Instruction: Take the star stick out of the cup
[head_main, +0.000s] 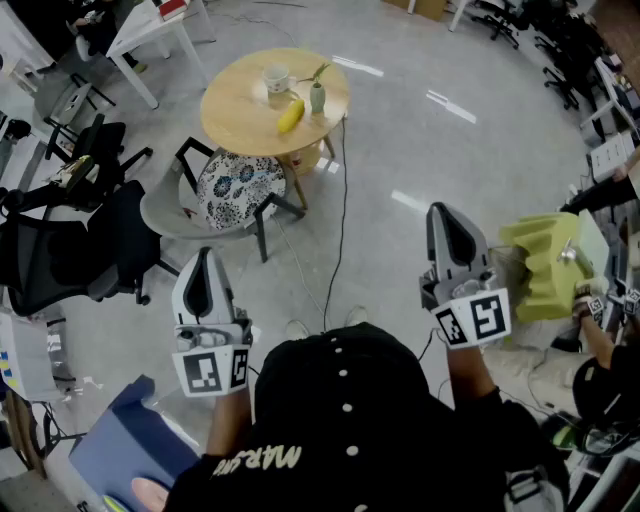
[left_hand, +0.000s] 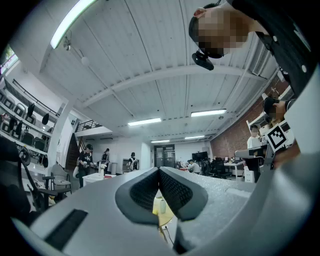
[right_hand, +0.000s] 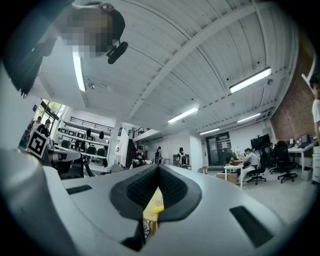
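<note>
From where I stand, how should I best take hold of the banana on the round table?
Probably across its middle, from above, with jaws spanning its narrow width. The banana lies flat and slanted on the round table, and the small vase stands close by its far end, so the middle leaves more room.

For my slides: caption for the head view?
Shut and empty, left gripper and right gripper face a round table with cup, banana and vase.

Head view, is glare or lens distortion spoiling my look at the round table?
Head view: ceiling-light streaks glare on the glossy floor right of the round table, none on its top; the cup reads clearly. Left gripper view, right gripper view: heavy fisheye, table only a sliver between the jaws.
</note>
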